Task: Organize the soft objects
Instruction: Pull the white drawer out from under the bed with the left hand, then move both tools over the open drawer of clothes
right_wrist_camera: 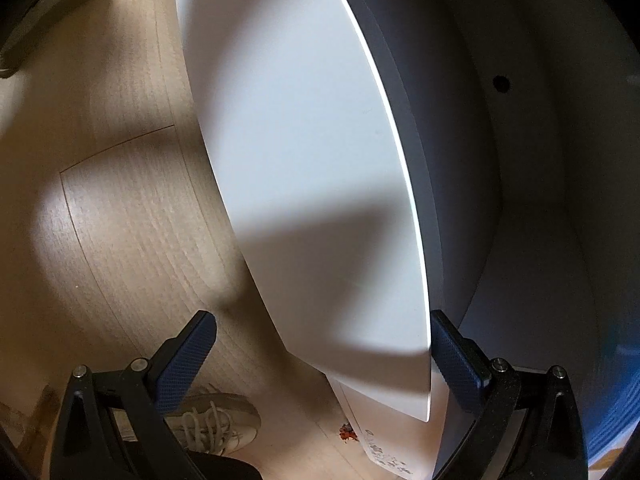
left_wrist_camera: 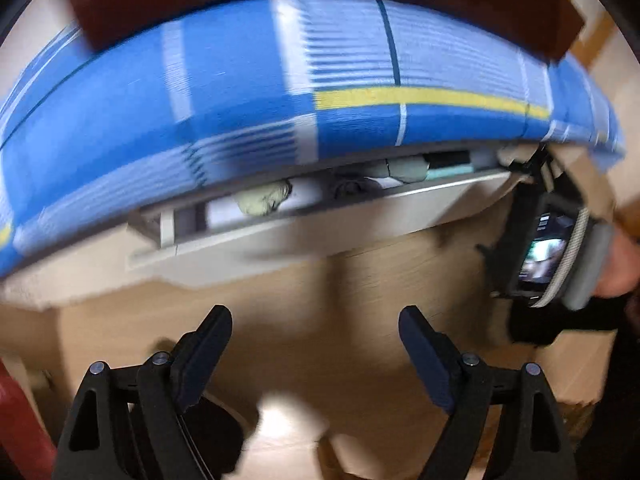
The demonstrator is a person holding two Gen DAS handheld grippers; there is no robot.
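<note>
A blue plaid mattress point(left_wrist_camera: 248, 92) overhangs the open white drawer point(left_wrist_camera: 320, 216), leaving only a narrow slot above its rolled contents. Bare wooden floor point(left_wrist_camera: 320, 300) lies free below. In the right view, a white panel point(right_wrist_camera: 312, 160) stands between floor and cavity.

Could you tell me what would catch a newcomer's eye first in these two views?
In the left wrist view, a blue checked cover with a yellow stripe arcs across the top, above an open white drawer holding rolled soft items. In the right wrist view, a large white panel fills the middle, with the open right gripper straddling its lower corner.
</note>
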